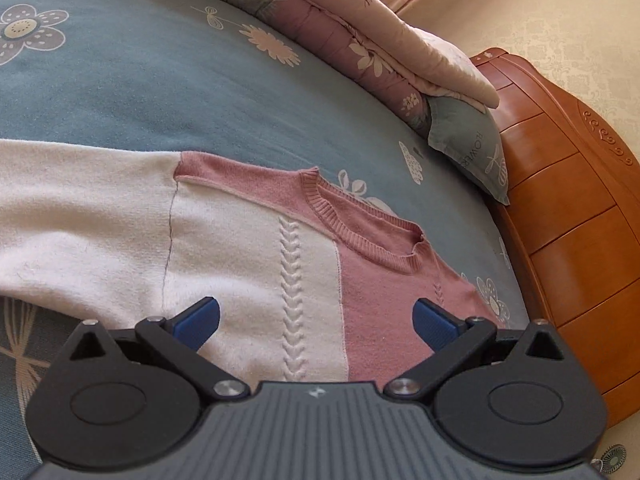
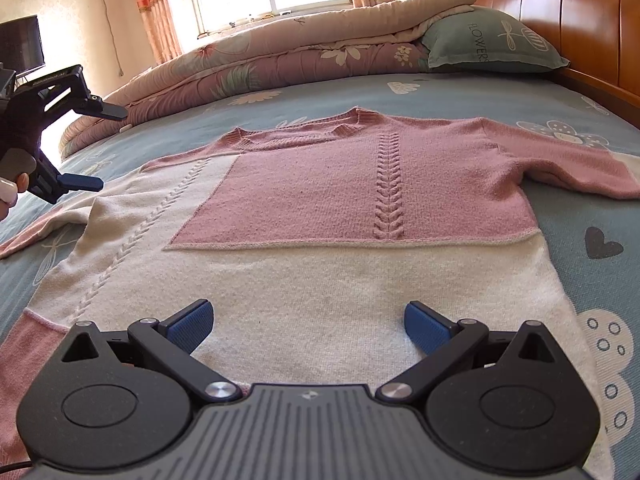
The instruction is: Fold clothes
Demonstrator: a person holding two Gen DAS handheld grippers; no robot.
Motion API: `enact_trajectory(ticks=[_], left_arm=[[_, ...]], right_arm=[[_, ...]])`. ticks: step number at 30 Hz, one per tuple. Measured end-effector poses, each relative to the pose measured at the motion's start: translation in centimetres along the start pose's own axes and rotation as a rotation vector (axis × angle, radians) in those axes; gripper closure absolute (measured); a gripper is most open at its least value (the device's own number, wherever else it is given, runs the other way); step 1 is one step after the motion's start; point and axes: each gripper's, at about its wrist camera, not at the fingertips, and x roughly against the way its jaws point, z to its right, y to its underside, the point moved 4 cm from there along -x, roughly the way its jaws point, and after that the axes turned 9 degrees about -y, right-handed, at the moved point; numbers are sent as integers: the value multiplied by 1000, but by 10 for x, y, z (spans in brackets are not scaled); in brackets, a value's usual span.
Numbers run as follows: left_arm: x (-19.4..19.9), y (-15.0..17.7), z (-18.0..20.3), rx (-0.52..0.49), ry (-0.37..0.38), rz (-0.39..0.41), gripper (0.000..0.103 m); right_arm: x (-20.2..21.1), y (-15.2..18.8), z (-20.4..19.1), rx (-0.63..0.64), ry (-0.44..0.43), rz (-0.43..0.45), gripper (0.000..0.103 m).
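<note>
A pink-and-cream knit sweater (image 2: 320, 208) lies flat on the floral bedsheet (image 2: 580, 92) — sleeves spread. Both the left gripper (image 1: 316, 320) and right gripper (image 2: 308, 324) hover above it, jaws wide, holding nothing.

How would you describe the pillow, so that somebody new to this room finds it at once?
Start at the orange wooden headboard at the head of the bed. The pillow lies right against it, beside the rolled floral quilt. It alone is plain grey-green, with the printed word FLOWERS and a white dragonfly.

bed (image 2: 440, 88): blue floral sheet | on it: sweater (image 2: 320, 208) flat, folded quilt (image 2: 280, 64), pillow (image 2: 492, 44)
</note>
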Motion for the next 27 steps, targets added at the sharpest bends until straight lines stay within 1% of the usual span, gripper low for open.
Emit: enact_trajectory(ticks=[3,5,7,8,9,11,13,14,16,17,18,21,24,25,27], left_arm=[[-15,11,-9,-39,-76,-43,1],[-13,13,-11,-54,-90,-35,2],[-7,10,-4,-47,-103,-35,2],[-5,10,2,-56,-98,-33,2],[-2,11,9,-75,-82,-27,2],[1,13,22,-110,-57,-24,2],[-6,19,25,-136,-104,-39,2],[-10,22,22,-135,-126,-45,2],[-18,26,11,-111,-154,-55,2],[-21,28,6,-98,-169,-60,2],[-21,28,4,-80,-165,-61,2],[-8,21,6,-13,-112,-58,2],[-2,15,13,16,-52,-51,2],[-5,15,16,11,-57,-61,2],[-16,20,13,-3,-118,-94,2]], right_arm=[[0,0,2,-9,-11,4,0],[1,0,2,-7,-16,3,0],[4,0,0,12,-18,-9,0],[7,-1,-2,21,-25,-14,0],[10,-1,-4,26,-39,-17,0],[18,-5,-11,9,-104,-7,0],[24,-8,-20,-5,-170,2,0],[26,-9,-25,-8,-198,3,0],[25,-6,-33,12,-219,-15,0],[24,-4,-36,19,-225,-27,0],[21,-2,-37,22,-218,-49,0],[13,5,-38,14,-206,-98,0],[12,7,-40,25,-196,-106,0],[11,8,-41,29,-192,-108,0],[11,10,-42,41,-186,-109,0]])
